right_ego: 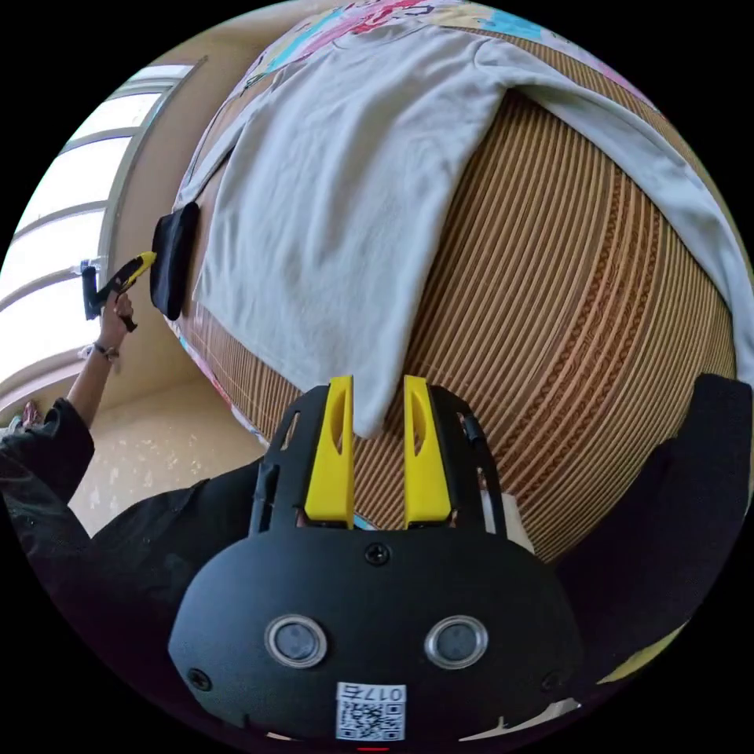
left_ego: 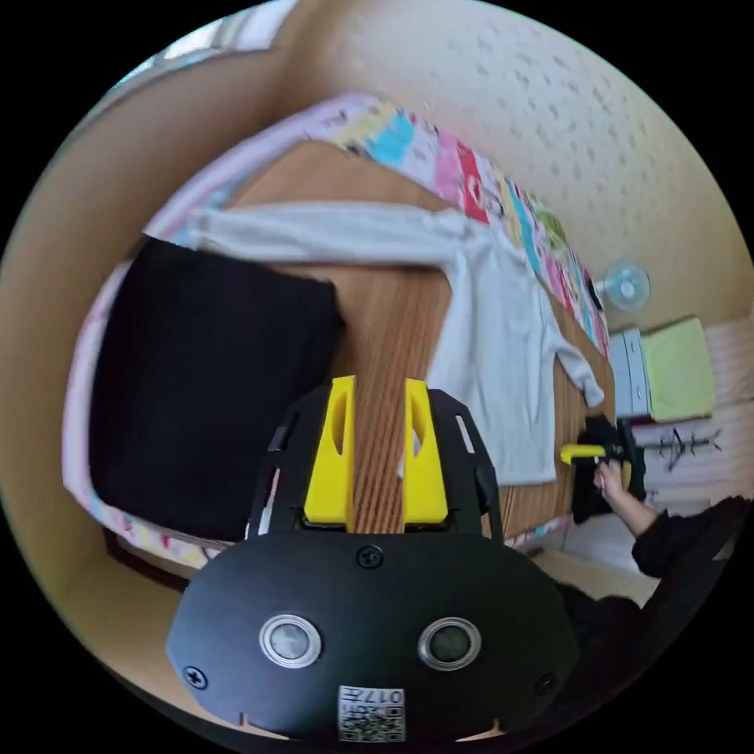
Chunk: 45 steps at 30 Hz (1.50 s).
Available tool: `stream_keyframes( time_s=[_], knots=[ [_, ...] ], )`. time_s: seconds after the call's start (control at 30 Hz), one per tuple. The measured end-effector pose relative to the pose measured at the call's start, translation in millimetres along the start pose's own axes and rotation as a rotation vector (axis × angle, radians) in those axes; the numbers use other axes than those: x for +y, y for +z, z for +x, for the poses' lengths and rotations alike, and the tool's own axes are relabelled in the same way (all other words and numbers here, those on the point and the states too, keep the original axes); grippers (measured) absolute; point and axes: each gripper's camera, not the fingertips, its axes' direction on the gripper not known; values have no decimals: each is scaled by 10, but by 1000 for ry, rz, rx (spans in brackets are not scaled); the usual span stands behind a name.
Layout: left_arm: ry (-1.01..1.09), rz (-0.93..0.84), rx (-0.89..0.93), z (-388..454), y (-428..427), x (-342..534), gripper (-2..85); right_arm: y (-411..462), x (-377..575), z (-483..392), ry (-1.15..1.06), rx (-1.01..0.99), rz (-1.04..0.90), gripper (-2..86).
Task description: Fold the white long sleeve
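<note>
No text, label or number can be read anywhere here.

Bare mat (left_ego: 385, 314) between shirt (left_ego: 503, 330), black cloth (left_ego: 204, 385)

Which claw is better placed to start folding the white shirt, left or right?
Right, probably. The right claw is open with a corner of the white shirt between its jaws. The left claw is open over the bare mat, beside the shirt.
</note>
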Motion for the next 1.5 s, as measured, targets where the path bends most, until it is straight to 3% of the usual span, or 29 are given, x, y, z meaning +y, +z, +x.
stream_keyframes(
  time_s=[0.13,0.23,0.4,0.53,0.6,0.67,0.73,0.97,1.13,1.27,1.4,1.5],
  knots=[
    [128,-215,61,529,875,363,106,171,117,-61,63,-126,72,131],
    [103,-244,-43,653,1003,739,49,279,332,-173,77,57,100,46],
    [9,-327,7,703,775,1721,39,585,1229,-248,31,321,-49,25],
    [-151,-392,54,671,444,2557,56,617,1871,10,175,117,-114,21],
    [-242,-290,120,576,123,2600,64,460,2104,136,248,-1,-73,18],
    [-298,-101,240,409,-281,2329,66,310,2193,211,294,-22,-22,15],
    [-305,-7,250,253,-493,1911,74,202,2210,271,316,-34,-1,15],
    [-303,298,53,-649,-1204,-78,85,90,2177,236,270,-114,-21,14],
    [-475,251,43,-1515,-937,-981,92,184,2156,214,308,-214,-27,9],
    [-679,268,-48,-1965,-660,-1178,91,256,2038,221,302,-273,-39,6],
    [-704,270,-61,-2084,-379,-1259,81,231,1959,305,301,-341,-22,5],
    [-679,222,-190,-1981,-249,-1367,85,173,1944,381,308,-396,-3,5]
  ],
)
